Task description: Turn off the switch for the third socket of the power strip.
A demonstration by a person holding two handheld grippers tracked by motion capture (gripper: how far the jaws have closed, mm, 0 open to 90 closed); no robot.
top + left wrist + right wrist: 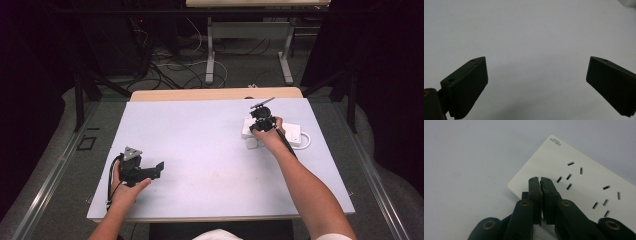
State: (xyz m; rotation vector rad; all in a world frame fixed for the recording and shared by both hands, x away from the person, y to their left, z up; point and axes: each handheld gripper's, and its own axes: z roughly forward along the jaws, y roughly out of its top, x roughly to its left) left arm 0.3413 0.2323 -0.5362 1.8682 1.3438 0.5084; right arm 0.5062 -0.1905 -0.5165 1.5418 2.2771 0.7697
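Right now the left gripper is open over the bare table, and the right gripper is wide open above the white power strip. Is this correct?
Not quite. The right gripper is shut, not wide open: the right gripper view shows its jaws pressed together with nothing between them, above the white power strip. The rest holds: the left gripper is open over the bare table.

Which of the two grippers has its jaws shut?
The right gripper, poised over the white power strip, has its jaws pressed together; the left gripper holds its jaws wide apart.
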